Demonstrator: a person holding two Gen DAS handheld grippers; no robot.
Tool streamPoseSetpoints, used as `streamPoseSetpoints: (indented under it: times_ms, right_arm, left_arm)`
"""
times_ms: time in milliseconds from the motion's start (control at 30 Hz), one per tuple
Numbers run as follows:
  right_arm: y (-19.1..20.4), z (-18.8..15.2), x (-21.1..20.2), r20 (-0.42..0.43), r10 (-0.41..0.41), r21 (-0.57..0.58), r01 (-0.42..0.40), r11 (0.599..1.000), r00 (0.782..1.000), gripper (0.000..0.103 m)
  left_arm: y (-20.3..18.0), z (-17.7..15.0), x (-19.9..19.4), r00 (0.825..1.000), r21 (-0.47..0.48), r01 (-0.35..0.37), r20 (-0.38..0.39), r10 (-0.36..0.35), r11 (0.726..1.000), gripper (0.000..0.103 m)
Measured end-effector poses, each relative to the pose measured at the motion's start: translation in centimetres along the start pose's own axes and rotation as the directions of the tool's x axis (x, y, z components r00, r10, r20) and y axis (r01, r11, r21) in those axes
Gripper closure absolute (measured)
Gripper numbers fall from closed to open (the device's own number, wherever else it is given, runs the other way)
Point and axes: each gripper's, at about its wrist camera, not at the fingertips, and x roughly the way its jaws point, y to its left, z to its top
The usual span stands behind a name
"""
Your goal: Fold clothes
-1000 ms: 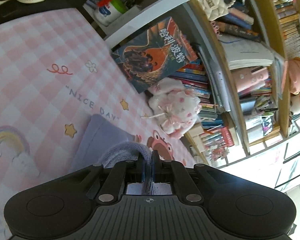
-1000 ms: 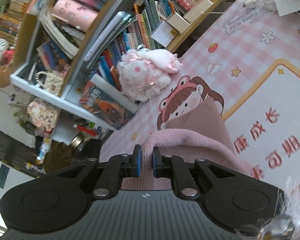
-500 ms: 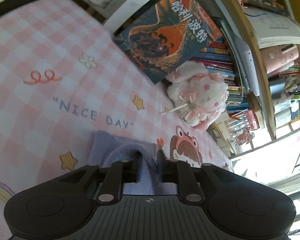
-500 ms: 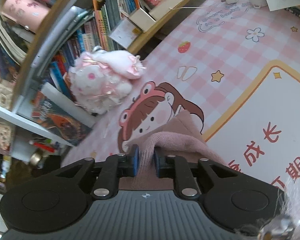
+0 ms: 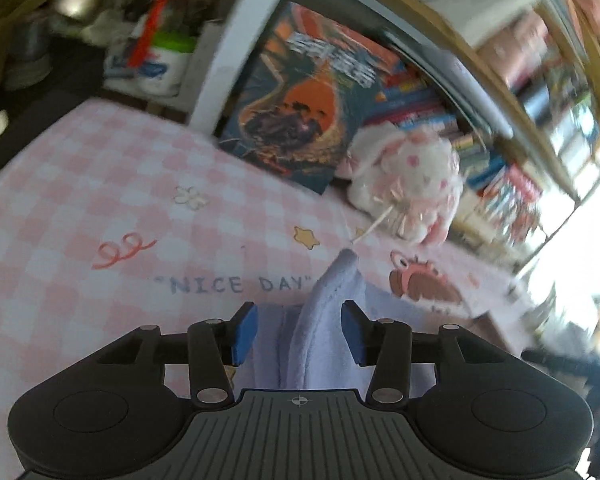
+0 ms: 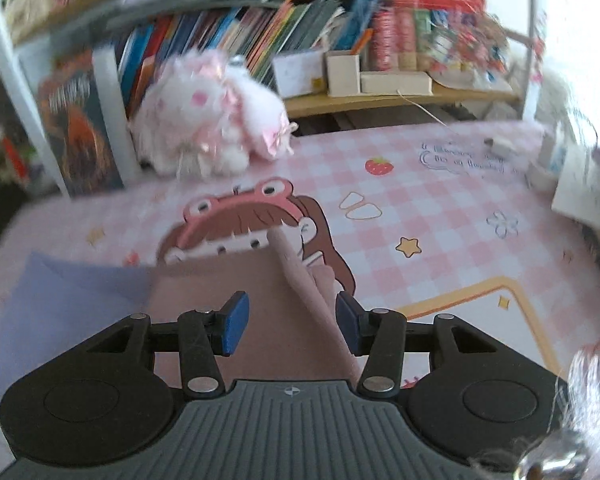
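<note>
The lavender cloth (image 5: 324,320) lies on the pink checked bench (image 5: 80,200), a raised fold of it running up between the spread fingers of our left claw (image 5: 300,330). The blue pads (image 5: 245,334) stand apart on either side of the fold, gripping nothing. The left claw sits low over the bench, pointing toward the "NICE DAY" print (image 5: 240,284) and the leaning book (image 5: 296,100) at the back.

In the right wrist view the pink cloth (image 6: 228,300) lies flat on the bench just beside the lavender one, their edges meeting at the left. A ridge of pink fabric stands close to the right finger of our right claw (image 6: 290,330), whose jaws are also wide apart and clamped on nothing. This claw is held low and level, aimed at the cartoon girl print (image 6: 252,220). Beyond sit a white and pink plush toy (image 6: 212,116) and the bookshelf (image 6: 380,96). Both views are blurred.
</note>
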Motion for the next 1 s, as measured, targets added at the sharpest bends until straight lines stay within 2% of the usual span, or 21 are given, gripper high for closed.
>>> streamPoseSetpoints:
  times_ms: [133, 167, 200, 233, 267, 300, 400, 467, 533, 600, 667, 733, 800, 833, 867, 1000]
  right_arm:
    - [0.7, -0.1, 2.9, -0.005, -0.068, -0.08, 0.067, 0.994, 0.998, 0.057]
    - [0.7, -0.1, 3.7, -0.015, -0.086, -0.086, 0.085, 0.993, 0.996, 0.058]
    - [0.5, -0.2, 4.5, -0.034, -0.098, -0.08, 0.095, 0.992, 0.995, 0.06]
    - [0.2, -0.2, 5.1, -0.059, -0.092, -0.058, 0.088, 0.994, 0.994, 0.075]
    - [-0.1, -0.3, 5.4, -0.08, -0.064, -0.029, 0.062, 0.998, 0.995, 0.096]
    - [-0.3, -0.3, 5.2, -0.083, -0.037, 0.006, 0.038, 0.999, 0.996, 0.096]
    - [-1.3, -0.3, 1.5, 0.016, 0.017, 0.103, -0.019, 0.995, 1.0, 0.097]
    - [-2.1, -0.4, -1.0, 0.077, 0.037, 0.161, -0.049, 0.986, 0.996, 0.097]
    - [-3.2, -1.0, -0.8, 0.052, 0.014, 0.217, -0.025, 0.976, 0.999, 0.097]
    - [-4.5, -2.0, 1.2, -0.022, -0.005, 0.257, 0.01, 0.966, 1.0, 0.097]
    - [-4.9, -3.0, 3.4, -0.078, -0.023, 0.253, 0.042, 0.967, 0.997, 0.095]
    - [-4.6, -3.3, 3.7, -0.058, -0.033, 0.251, 0.047, 0.967, 0.998, 0.09]
    - [-4.3, -3.1, 3.6, -0.051, -0.032, 0.243, 0.044, 0.969, 0.998, 0.085]
    - [-4.1, -2.9, 3.4, -0.045, -0.034, 0.221, 0.044, 0.974, 0.998, 0.073]
    - [-3.9, -2.7, 3.2, -0.039, -0.036, 0.199, 0.043, 0.979, 0.999, 0.067]
    - [-3.1, -1.3, 3.4, -0.024, -0.038, 0.107, 0.041, 0.993, 0.999, 0.067]
  left_arm:
    - [-1.6, -0.4, 2.1, 0.999, 0.108, -0.024, -0.026, 0.027, 0.994, 0.06]
    - [-1.9, -0.5, 2.2, 0.999, 0.118, -0.022, -0.024, 0.025, 0.993, 0.067]
    - [-2.1, -0.6, 2.3, 0.999, 0.129, -0.02, -0.023, 0.024, 0.991, 0.079]
    - [-2.4, -0.7, 2.4, 1.0, 0.139, -0.019, -0.022, 0.022, 0.99, 0.098]
    - [-2.7, -0.8, 2.2, 1.0, 0.148, -0.009, -0.012, 0.011, 0.989, 0.099]
    - [-2.7, -0.7, 1.4, 1.0, 0.143, 0.012, 0.007, -0.013, 0.99, 0.099]
    - [-2.0, -0.2, -0.7, 0.997, 0.075, 0.059, 0.042, -0.062, 0.995, 0.099]
    - [-1.1, -0.1, 0.0, 0.998, 0.035, 0.053, 0.017, -0.054, 0.998, 0.099]
    - [0.2, -0.6, 2.1, 0.999, -0.016, 0.028, -0.041, -0.028, 0.999, 0.098]
    - [1.1, -1.3, 3.9, 0.996, -0.044, -0.009, -0.086, 0.005, 0.999, 0.097]
    - [1.4, -1.7, 4.2, 0.995, -0.058, -0.018, -0.094, 0.012, 0.998, 0.092]
    - [1.4, -1.5, 3.8, 0.997, -0.056, -0.013, -0.083, 0.009, 0.998, 0.09]
    - [1.4, -1.2, 3.3, 0.998, -0.054, -0.004, -0.064, 0.001, 0.999, 0.082]
    - [1.4, -0.9, 3.2, 0.999, -0.054, -0.002, -0.051, -0.001, 0.999, 0.074]
    - [1.4, -0.6, 3.0, 0.999, -0.054, 0.002, -0.036, -0.004, 0.999, 0.067]
    - [0.8, 0.5, 4.0, 1.0, -0.047, 0.002, -0.023, -0.003, 0.999, 0.065]
